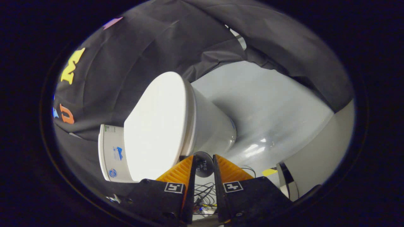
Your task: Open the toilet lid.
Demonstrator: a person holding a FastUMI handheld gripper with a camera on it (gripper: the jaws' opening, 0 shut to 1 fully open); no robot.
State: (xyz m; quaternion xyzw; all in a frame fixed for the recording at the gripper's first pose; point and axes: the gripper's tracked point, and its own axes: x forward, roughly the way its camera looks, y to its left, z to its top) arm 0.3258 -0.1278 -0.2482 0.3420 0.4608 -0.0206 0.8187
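None of the opening was done, we judged: the toilet lid (156, 126) lay closed on the bowl (214, 129), our claw (203, 162) narrowly apart, empty, just short of it.

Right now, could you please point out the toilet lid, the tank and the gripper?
toilet lid (156, 126), gripper view, middle of its closed top.
tank (112, 154), gripper view, labelled face.
gripper (203, 160), gripper view, narrow gap between its fingertips.
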